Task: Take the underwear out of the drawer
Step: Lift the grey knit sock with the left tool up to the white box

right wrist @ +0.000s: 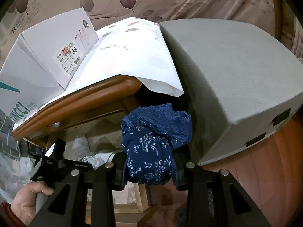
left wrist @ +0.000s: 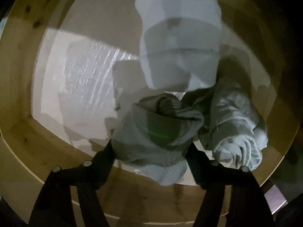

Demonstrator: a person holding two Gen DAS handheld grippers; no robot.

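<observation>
Left hand-held gripper (left wrist: 151, 151) points steeply down into the pale wooden drawer with a white lined bottom (left wrist: 22, 87). A rolled pale grey knitted bundle (left wrist: 157, 130) sits between its black fingers (left wrist: 103, 157), which appear to touch the bundle on both sides; whether the pinch is firm cannot be confirmed. A twisted pale fabric roll (left wrist: 238, 124) lies touching it on the right, and a folded white garment (left wrist: 180, 43) lies beyond, further into the drawer.

Right hand-held gripper (right wrist: 149, 162) is closed on a dark blue lace-edged floral pair of underwear (right wrist: 153, 140), held clear of the drawer in front of a grey fabric-covered box (right wrist: 236, 87) and the brown wooden counter edge (right wrist: 79, 102).

Assessment: one piece is out; the left side is at the grasp. Recommended: pinch across the middle of the bundle, confirm the neighbouring roll is not caught, then lift straight up past the drawer wall. Risk: a shallow bite lets the bundle unroll or slip.
</observation>
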